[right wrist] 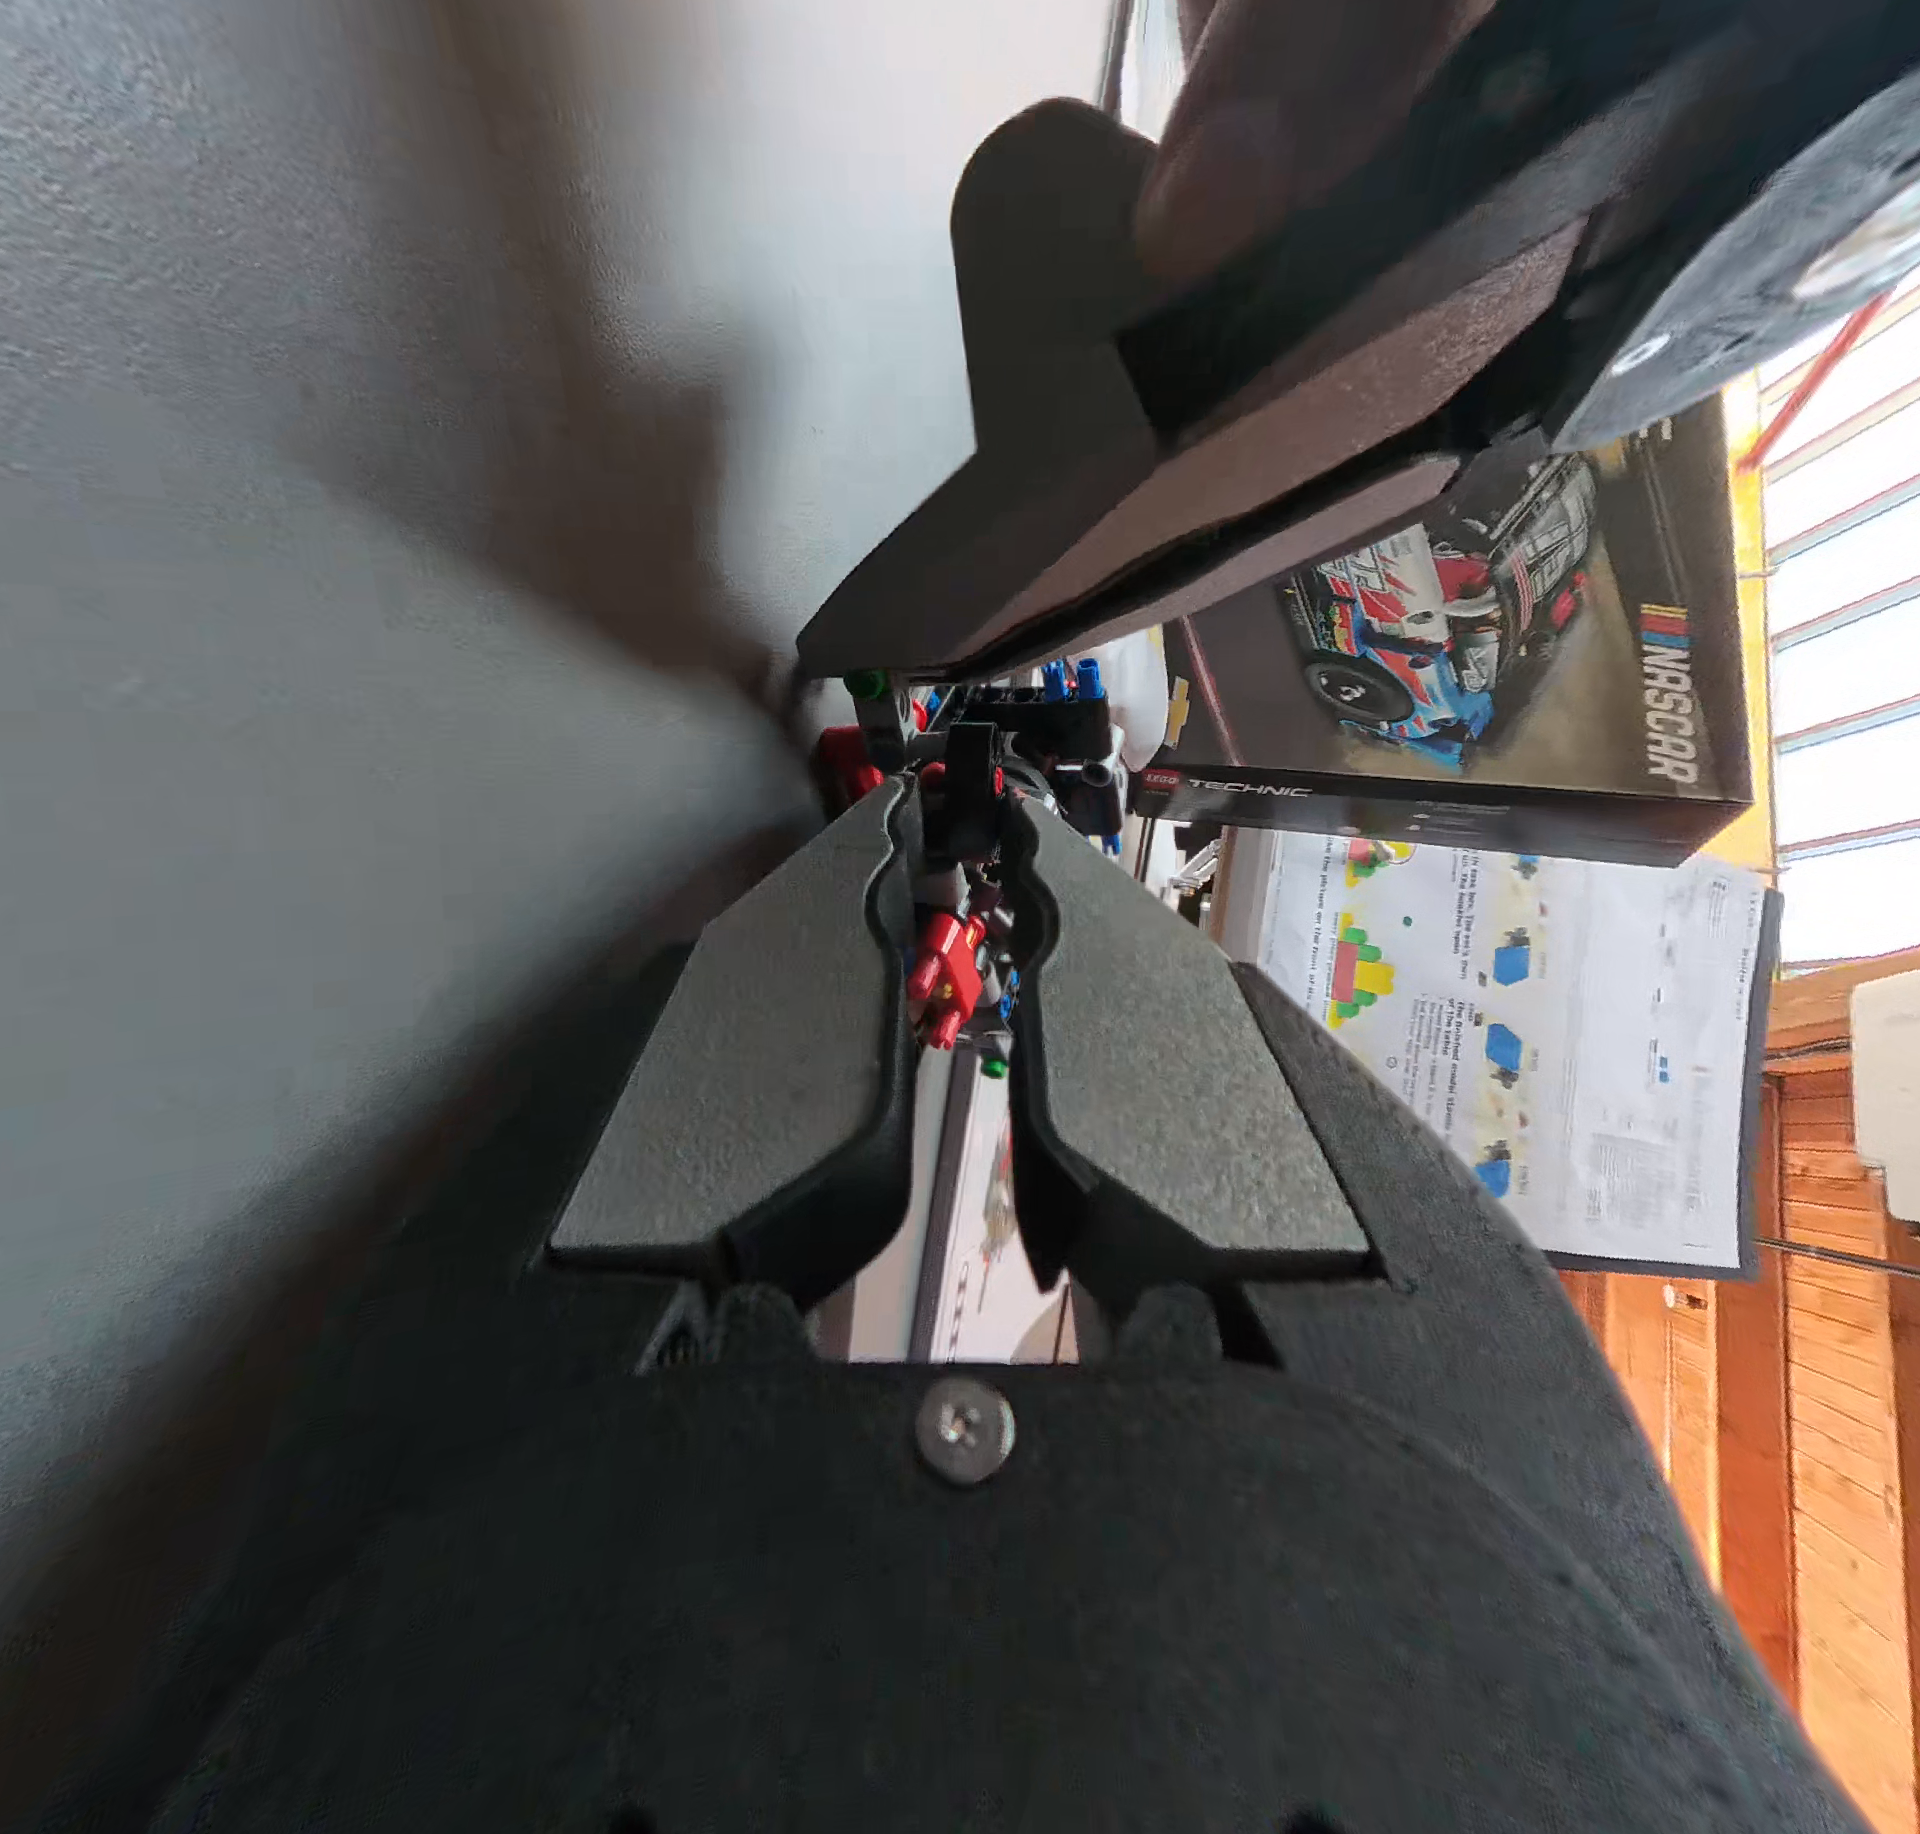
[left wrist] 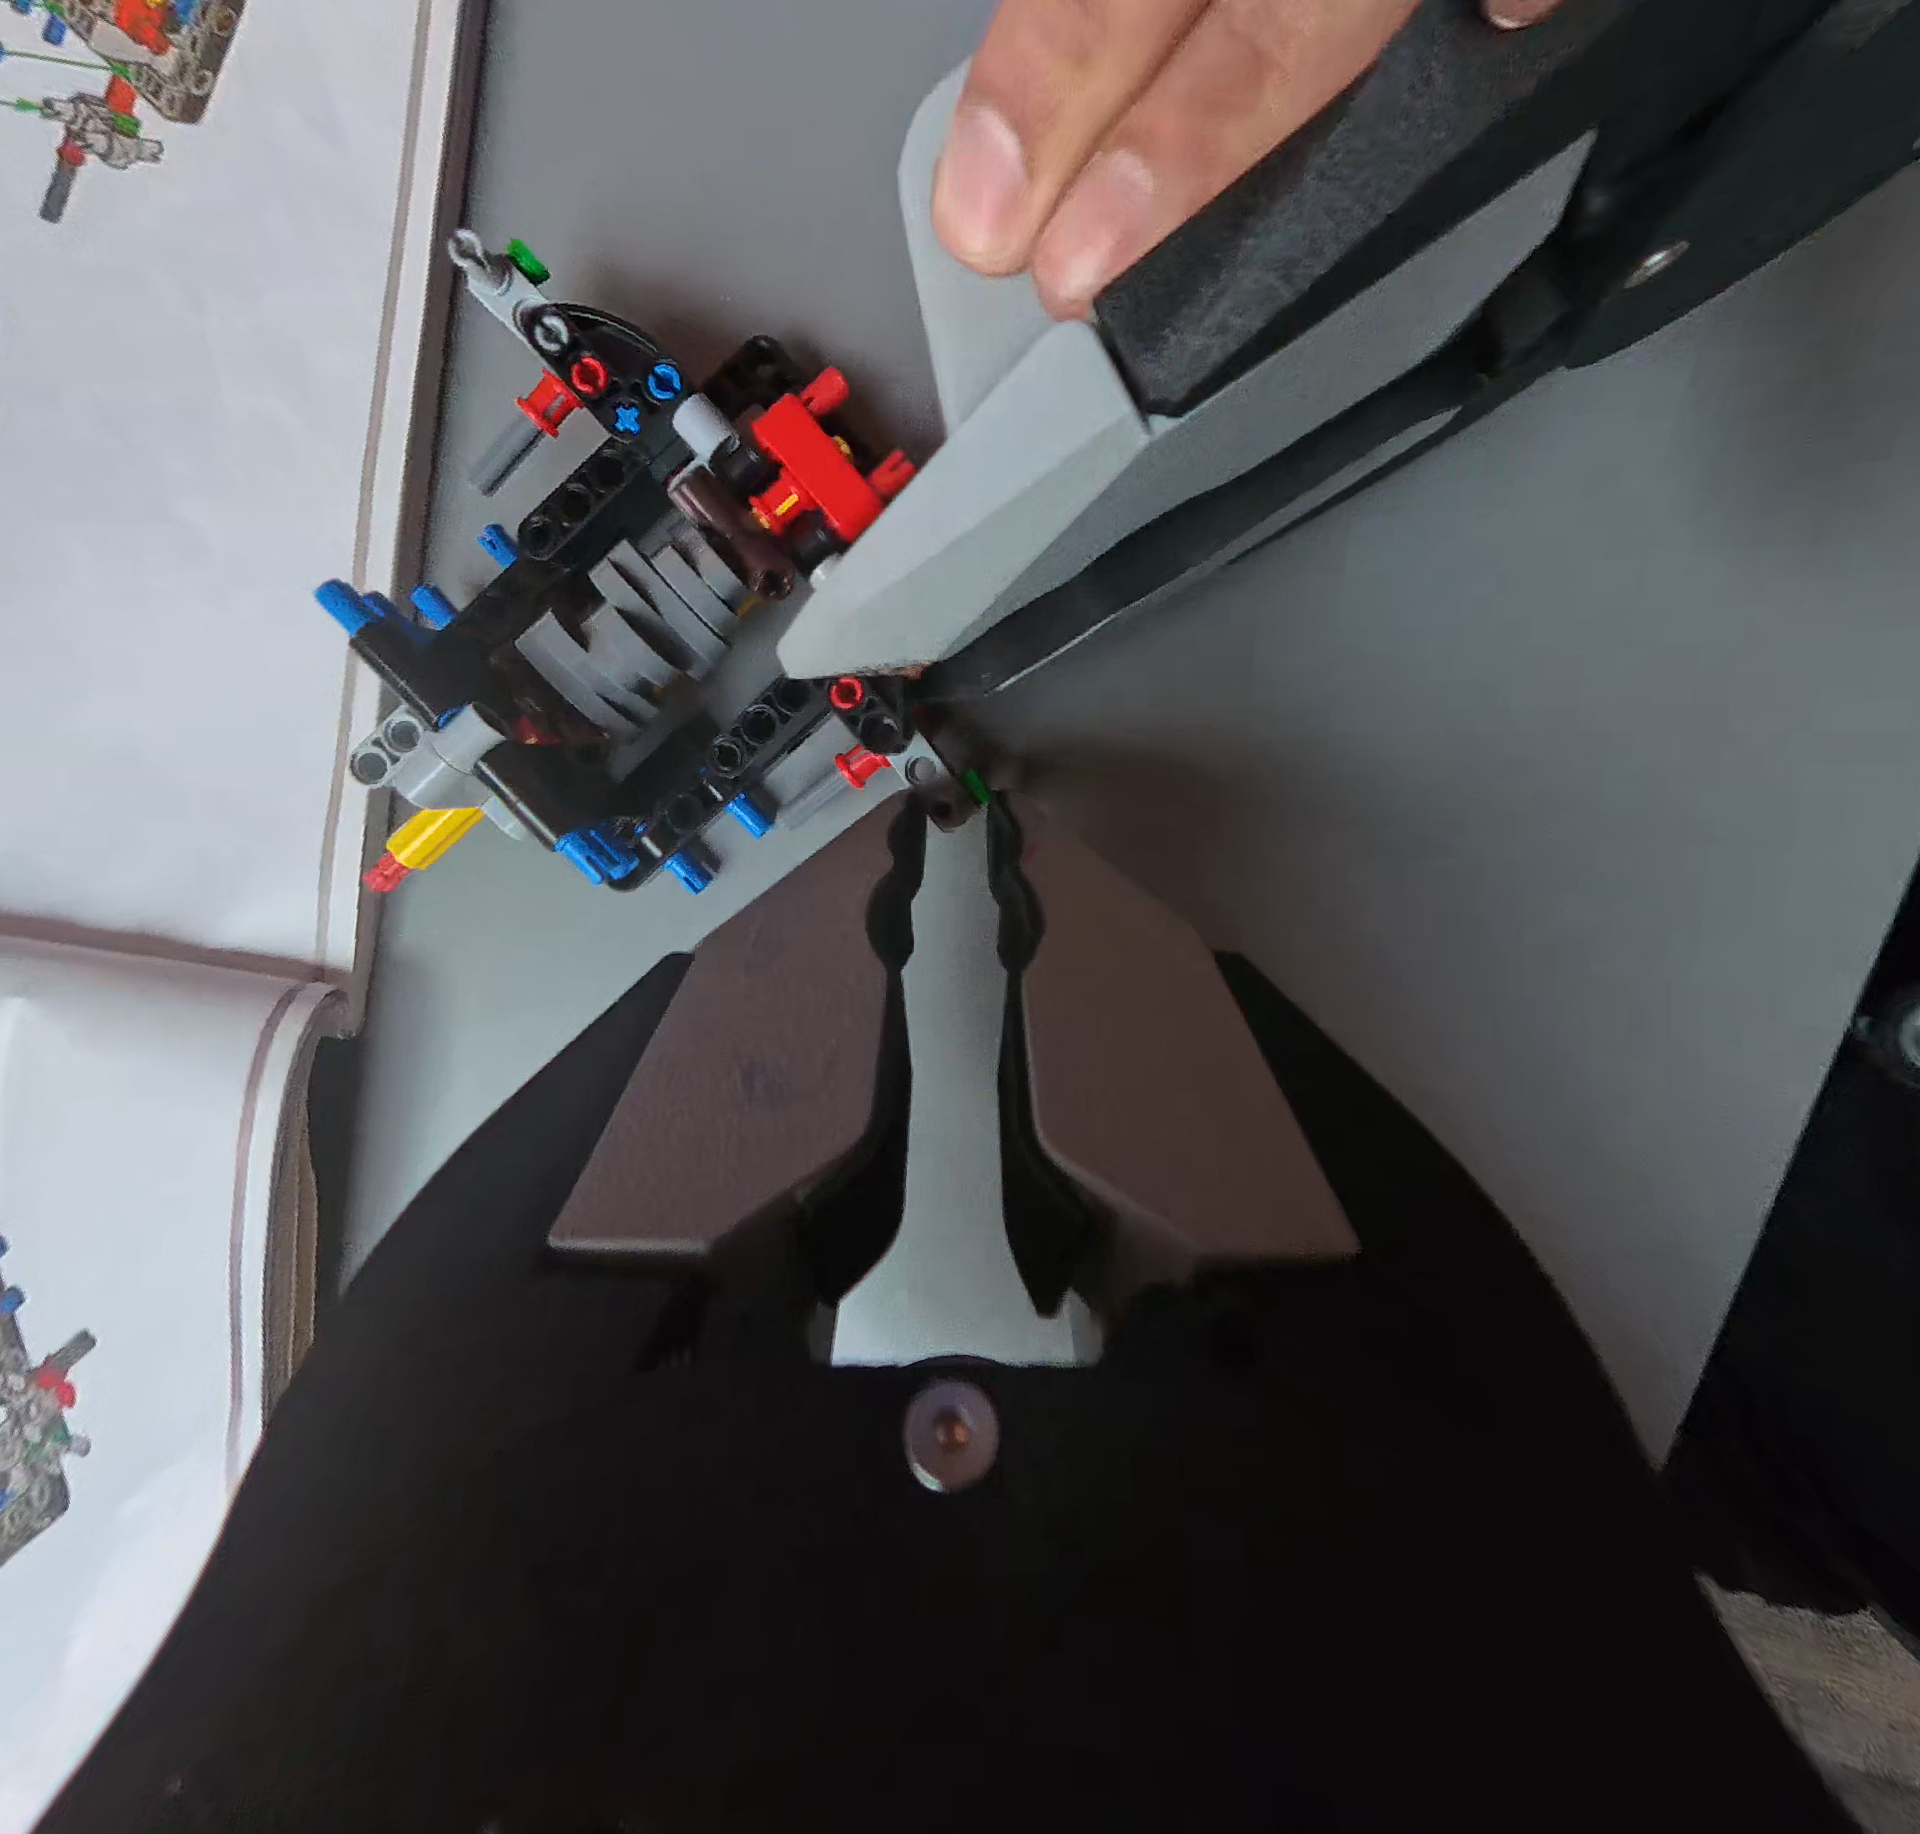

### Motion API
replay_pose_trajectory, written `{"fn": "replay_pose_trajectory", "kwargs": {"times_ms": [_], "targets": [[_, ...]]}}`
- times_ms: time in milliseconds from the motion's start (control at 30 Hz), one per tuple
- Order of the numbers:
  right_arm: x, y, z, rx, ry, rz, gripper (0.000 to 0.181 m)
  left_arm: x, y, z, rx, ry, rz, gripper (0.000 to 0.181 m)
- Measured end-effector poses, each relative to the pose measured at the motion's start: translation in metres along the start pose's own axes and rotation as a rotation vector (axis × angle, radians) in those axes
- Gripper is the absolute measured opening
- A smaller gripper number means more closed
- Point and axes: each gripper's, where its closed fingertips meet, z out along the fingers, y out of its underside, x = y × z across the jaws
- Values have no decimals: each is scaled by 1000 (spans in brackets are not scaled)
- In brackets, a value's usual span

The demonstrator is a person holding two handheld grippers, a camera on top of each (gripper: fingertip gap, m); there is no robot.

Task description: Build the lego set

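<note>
Black and broad at the bottom of the left wrist view, the left gripper (left wrist: 956,808) reaches forward with its jaws drawn close together, pinching a small end of the lego model (left wrist: 634,600) where a green stud and a grey pin stick out. Just beyond those tips the model rests on the grey worktop (left wrist: 1455,849): a black beam frame with grey curved panels in the middle, blue pins along its edges, a red block on the far side, and a yellow and red axle at the near left corner. From the upper right the right gripper (left wrist: 914,662) comes in at a slant, its tips meeting the model's corner right beside the left gripper's tips. A hand (left wrist: 1122,91) lies along its upper finger. Left of the model, open instruction pages (left wrist: 187,537) lie flat, their edge touching the model's blue pins.

In the right wrist view, the right gripper (right wrist: 961,818) has its jaws nearly together around the black and red part of the model (right wrist: 956,911), with a narrow gap showing lower down. The left gripper (right wrist: 852,667) crosses overhead. Beyond stand the set's box (right wrist: 1507,641) and a printed sheet (right wrist: 1507,1046).
</note>
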Motion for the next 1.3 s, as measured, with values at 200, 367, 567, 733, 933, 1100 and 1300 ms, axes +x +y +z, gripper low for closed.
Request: {"fn": "replay_pose_trajectory", "kwargs": {"times_ms": [200,367,567,733,933,1100,1300], "targets": [[0,3,0,-19,-11,-76,10,-1,-2,1,-33,65,18,7],[0,2,0,-48,1,-175,8,-1,-2,1,1,88,-1,7],[0,1,0,17,-74,7,10,-3,0,1,-85,-126,195,7],[1,8,-8,86,-165,248,16,-7,0,1,-67,-99,186,7],[23,23,-26,171,-355,530,20,-11,2,0,-55,-79,201,6],[29,22,-20,204,-524,605,18,-11,3,-1,-44,-58,130,6],[19,16,-2,145,-625,493,19,-10,4,-1,-30,-51,31,6]]}}
